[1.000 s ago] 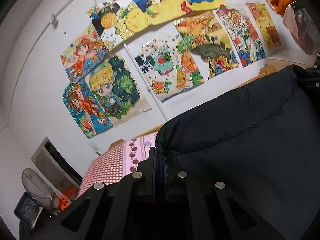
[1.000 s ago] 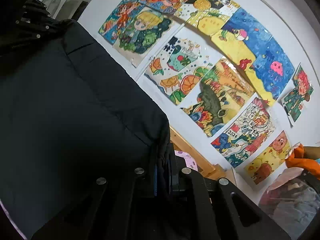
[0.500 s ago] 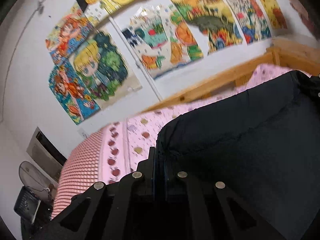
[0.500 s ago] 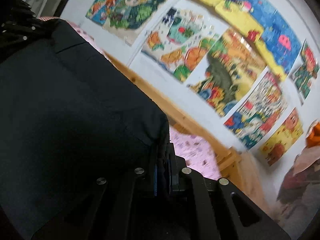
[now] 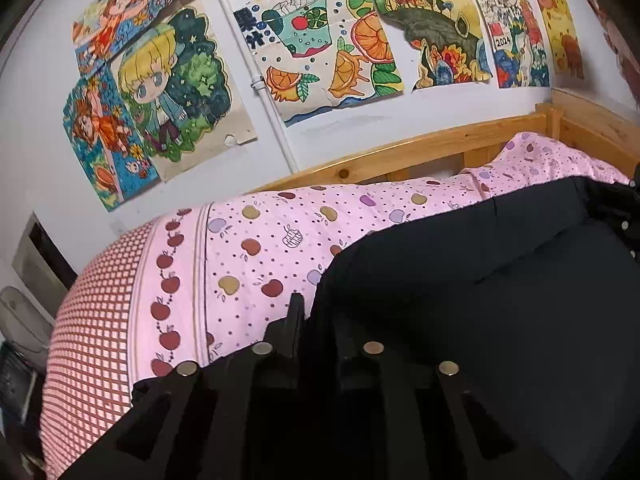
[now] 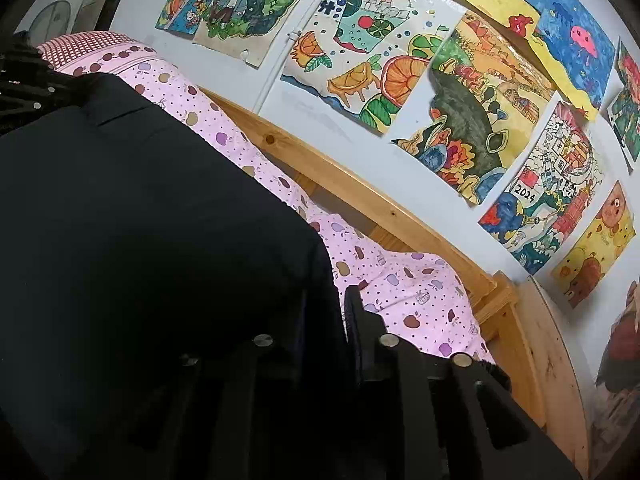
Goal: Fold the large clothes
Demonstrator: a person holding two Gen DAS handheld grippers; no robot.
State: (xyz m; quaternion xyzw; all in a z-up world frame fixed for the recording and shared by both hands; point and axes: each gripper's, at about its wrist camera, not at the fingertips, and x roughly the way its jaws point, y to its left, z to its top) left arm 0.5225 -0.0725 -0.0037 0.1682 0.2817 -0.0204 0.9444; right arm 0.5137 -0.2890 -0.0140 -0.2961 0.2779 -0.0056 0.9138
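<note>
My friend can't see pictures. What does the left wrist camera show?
A black two-finger left gripper, jaws opening, lets go of a large dark navy cloth garment on a pink apple-print bedsheet. Behind stand a pine bed frame and bright crayon drawings.

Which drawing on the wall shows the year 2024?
The crowded city drawing, second from the right end in the lower row; a small red flag sits above its 2024 label.

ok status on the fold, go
Left gripper and right gripper jaws opening, cloth edge between each. Black garment down on bed. Nothing blocking.
</note>
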